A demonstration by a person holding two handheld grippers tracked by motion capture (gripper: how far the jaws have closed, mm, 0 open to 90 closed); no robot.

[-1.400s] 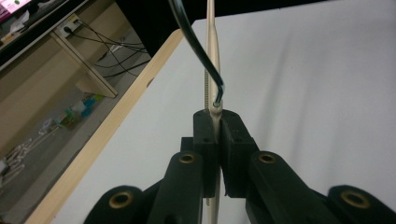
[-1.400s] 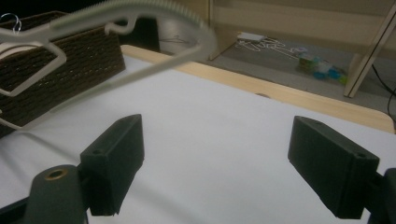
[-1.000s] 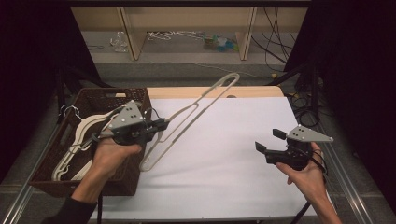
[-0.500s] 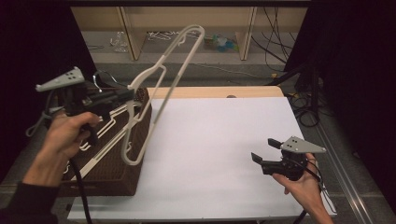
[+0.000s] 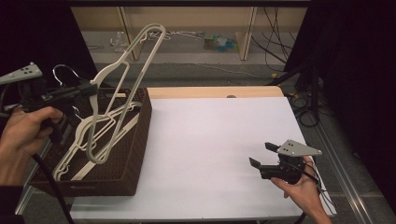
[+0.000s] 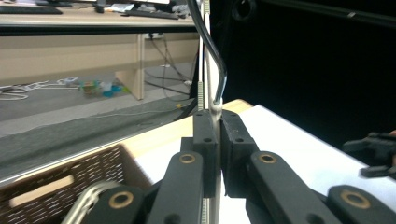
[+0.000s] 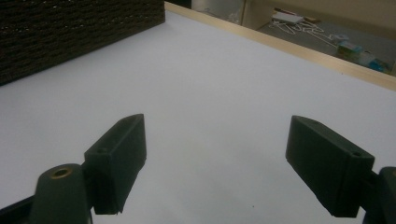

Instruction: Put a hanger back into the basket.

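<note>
Left hand-held gripper (image 5: 88, 88) clamps the white hanger (image 5: 122, 84) at its neck, long axis tilted up and away, lower end over the wicker basket (image 5: 135, 140). Right hand-held gripper (image 5: 261, 156) jaws wide, empty, well apart over the worktop (image 5: 210, 140).

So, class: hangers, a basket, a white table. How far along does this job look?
Done: nothing lies on the white table yet. In hand: the left gripper is shut on one white hanger near its metal hook, held tilted above the brown basket. The right gripper is open over the table, holding nothing. Left: several more hangers lie in the basket; which way they are going can't be told.
</note>
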